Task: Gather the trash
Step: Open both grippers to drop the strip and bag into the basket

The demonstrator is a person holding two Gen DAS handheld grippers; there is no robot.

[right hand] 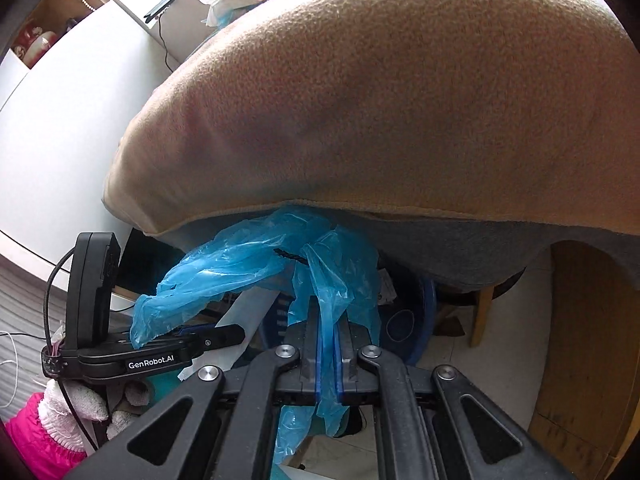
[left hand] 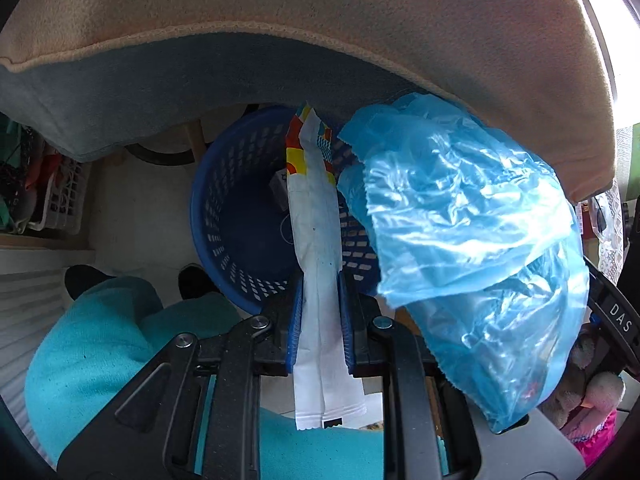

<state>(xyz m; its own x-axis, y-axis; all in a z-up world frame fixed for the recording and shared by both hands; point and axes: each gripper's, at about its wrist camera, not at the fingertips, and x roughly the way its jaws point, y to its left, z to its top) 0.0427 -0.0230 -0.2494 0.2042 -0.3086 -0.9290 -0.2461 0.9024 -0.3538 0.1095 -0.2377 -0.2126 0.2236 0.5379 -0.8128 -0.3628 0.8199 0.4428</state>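
Pinching a long white wrapper (left hand: 316,280) between its blue pads, the left gripper (left hand: 319,280) holds the strip upright, its far end printed in orange, yellow and blue blocks and its near end hanging down past the jaws with a crimped edge; the right gripper (right hand: 328,320) has its fingers pressed together on a crumpled, translucent blue plastic bag (right hand: 256,268), which billows out to the left and trails below the jaws; in the left wrist view that same bag fills the right side and hides most of the right gripper, only a black corner of it showing; just beyond both sets of fingers lies a round blue slatted basket (left hand: 224,216), its mouth turned toward the left camera, with a small pale item inside too dim to identify; the wrapper's tip reaches up across the basket's far rim; a person's teal sleeve (left hand: 104,332) sits low at the left; above everything a tan fleece blanket (right hand: 380,112) over a grey cushion edge overhangs the basket closely, leaving only a narrow gap; pale floor (left hand: 132,216) lies open to the basket's left.
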